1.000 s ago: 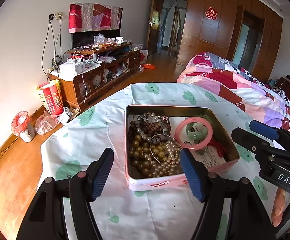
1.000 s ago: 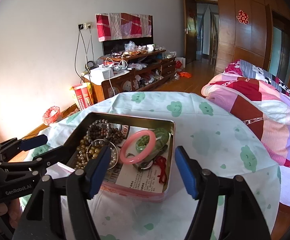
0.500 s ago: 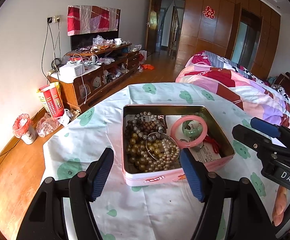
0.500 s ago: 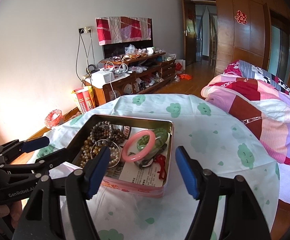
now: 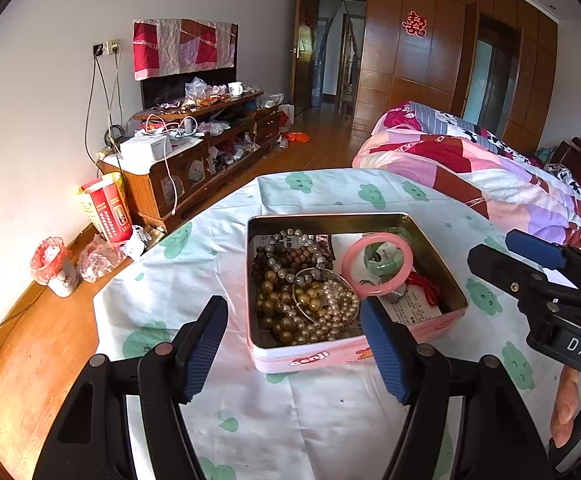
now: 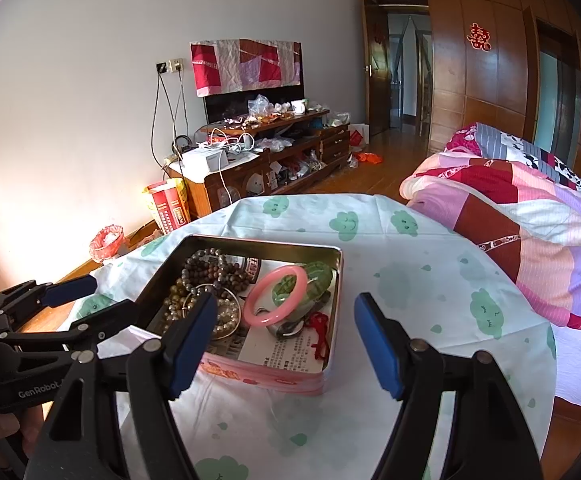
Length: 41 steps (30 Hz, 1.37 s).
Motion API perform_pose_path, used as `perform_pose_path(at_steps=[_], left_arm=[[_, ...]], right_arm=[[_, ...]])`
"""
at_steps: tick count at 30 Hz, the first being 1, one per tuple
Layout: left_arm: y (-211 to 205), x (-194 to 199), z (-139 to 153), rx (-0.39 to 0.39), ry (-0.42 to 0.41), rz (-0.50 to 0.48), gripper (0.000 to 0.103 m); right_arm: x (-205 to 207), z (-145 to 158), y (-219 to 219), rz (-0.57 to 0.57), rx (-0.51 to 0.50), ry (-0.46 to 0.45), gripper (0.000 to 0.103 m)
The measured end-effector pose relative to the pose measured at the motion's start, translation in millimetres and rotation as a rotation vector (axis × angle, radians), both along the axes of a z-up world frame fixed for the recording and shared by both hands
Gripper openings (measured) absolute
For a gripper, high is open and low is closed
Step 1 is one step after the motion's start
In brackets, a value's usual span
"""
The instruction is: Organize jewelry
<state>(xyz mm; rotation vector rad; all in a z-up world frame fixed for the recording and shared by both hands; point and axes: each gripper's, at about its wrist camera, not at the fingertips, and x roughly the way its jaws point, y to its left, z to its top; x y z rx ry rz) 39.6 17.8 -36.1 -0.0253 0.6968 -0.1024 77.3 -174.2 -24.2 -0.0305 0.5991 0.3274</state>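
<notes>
An open pink tin box (image 5: 302, 356) sits on the round table; it also shows in the right wrist view (image 6: 266, 374). Inside lie bead bracelets (image 5: 302, 300), a pink bangle (image 5: 376, 262) (image 6: 276, 300), a green jade piece (image 5: 382, 256) and a red cord (image 5: 424, 284). My left gripper (image 5: 294, 354) is open and empty, just in front of the box. My right gripper (image 6: 286, 346) is open and empty, near the box's front right; it also appears at the right of the left wrist view (image 5: 530, 264).
The table wears a white cloth (image 5: 322, 408) with green cloud prints. A bed with a patchwork quilt (image 6: 530, 216) stands to the right. A cluttered wooden TV cabinet (image 5: 194, 160) and a small bin (image 5: 54, 266) stand by the far wall.
Both grippers have drawn back a little from the box, which now sits farther from the fingertips. The jaws have stayed open.
</notes>
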Motion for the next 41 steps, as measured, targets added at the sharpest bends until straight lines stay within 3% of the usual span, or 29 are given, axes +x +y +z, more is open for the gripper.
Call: perform_pose_path(at_steps=[16, 21, 33, 41], left_arm=[[-5, -1, 3, 0.028, -0.01, -0.012, 0.069], [-8, -2, 4, 0.042, -0.019, -0.012, 0.081], [-7, 2, -3, 0.057, 0.0, 0.007, 0.084], [-11, -4, -4, 0.073, -0.033, -0.012, 0.084]], right_arm=[[1, 4, -7, -0.009, 0.006, -0.009, 0.077], [1, 2, -10, -0.016, 0.011, -0.009, 0.077], [0, -5, -13, -0.022, 0.014, 0.003, 0.077], [3, -11, -17, -0.032, 0.007, 0.016, 0.08]])
